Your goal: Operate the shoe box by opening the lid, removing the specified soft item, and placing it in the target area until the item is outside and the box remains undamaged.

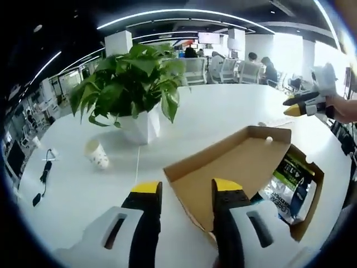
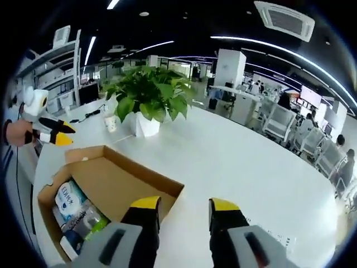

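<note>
The brown cardboard shoe box [image 1: 251, 167] lies on the round white surface [image 1: 223, 111] with its hinged lid [image 1: 234, 173] folded flat back — so the opening step looks done and the contents are exposed for reaching in. Inside the tray sit soft plastic-wrapped packs [image 2: 75, 215], white, blue and green, lying on their sides; which one is the specified item I cannot tell, but nothing is out yet.

The left hand-held gripper [image 1: 187, 190] is released, jaws apart with nothing between them, poised over the lid's near edge, probably placed to steady the box. The right hand-held gripper [image 2: 184, 205] is likewise released and empty, held above the surface just beside the box — a ready position for dipping into the tray.

A leafy green plant in a faceted white pot [image 1: 139, 125] and a patterned paper cup [image 1: 97, 154] stand well apart from the box, leaving room to set the item down.
</note>
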`<state>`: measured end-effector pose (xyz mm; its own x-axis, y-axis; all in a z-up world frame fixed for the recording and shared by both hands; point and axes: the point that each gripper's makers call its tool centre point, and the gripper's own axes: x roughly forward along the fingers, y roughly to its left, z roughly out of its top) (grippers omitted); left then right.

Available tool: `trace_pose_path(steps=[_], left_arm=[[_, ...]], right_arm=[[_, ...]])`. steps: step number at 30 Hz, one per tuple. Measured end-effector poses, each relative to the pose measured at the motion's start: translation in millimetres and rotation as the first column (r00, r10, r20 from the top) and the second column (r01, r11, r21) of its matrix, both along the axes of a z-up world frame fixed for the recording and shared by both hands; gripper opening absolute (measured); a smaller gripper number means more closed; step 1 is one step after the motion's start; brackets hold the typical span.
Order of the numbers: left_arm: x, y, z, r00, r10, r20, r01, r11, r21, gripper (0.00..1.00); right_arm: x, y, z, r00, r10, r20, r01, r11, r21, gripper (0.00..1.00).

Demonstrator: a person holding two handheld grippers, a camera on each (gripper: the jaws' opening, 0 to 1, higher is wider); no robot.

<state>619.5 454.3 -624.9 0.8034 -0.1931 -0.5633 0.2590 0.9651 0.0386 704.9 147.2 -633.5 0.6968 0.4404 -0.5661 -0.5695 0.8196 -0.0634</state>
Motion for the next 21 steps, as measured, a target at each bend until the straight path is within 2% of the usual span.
trace_pose_path(steps=[6, 9, 10, 13, 16, 21], left_arm=[[-17.8, -17, 10.1, 0.999, -0.031, 0.024, 0.032, 0.999, -0.032, 0.38], [-25.9, -25, 12.6, 0.999, -0.045, 0.03, 0.046, 0.998, -0.036, 0.38], [-21.8, -23, 11.2, 0.998, -0.047, 0.03, 0.049, 0.998, -0.043, 0.38], [-27.2, -30, 11.7, 0.998, -0.061, 0.032, 0.063, 0.996, -0.061, 0.38], [-32.5, -35, 8.9, 0.997, -0.072, 0.029, 0.074, 0.994, -0.081, 0.38], [-51.8, -53, -5.4, 0.995, -0.1, -0.001, 0.099, 0.989, -0.11, 0.39]], right_arm=[[-15, -6, 9.3, 1.0, -0.007, 0.025, 0.006, 0.999, 0.034, 0.33], [-29, -6, 13.5, 0.999, 0.015, 0.04, -0.016, 0.999, 0.037, 0.34], [-33, -5, 15.0, 0.999, 0.023, 0.048, -0.025, 0.999, 0.035, 0.34], [-49, -5, 19.3, 0.997, 0.039, 0.063, -0.042, 0.998, 0.042, 0.34], [-66, -7, 22.2, 0.996, 0.047, 0.071, -0.051, 0.997, 0.051, 0.35], [-89, -7, 25.3, 0.996, 0.052, 0.072, -0.057, 0.995, 0.076, 0.36]])
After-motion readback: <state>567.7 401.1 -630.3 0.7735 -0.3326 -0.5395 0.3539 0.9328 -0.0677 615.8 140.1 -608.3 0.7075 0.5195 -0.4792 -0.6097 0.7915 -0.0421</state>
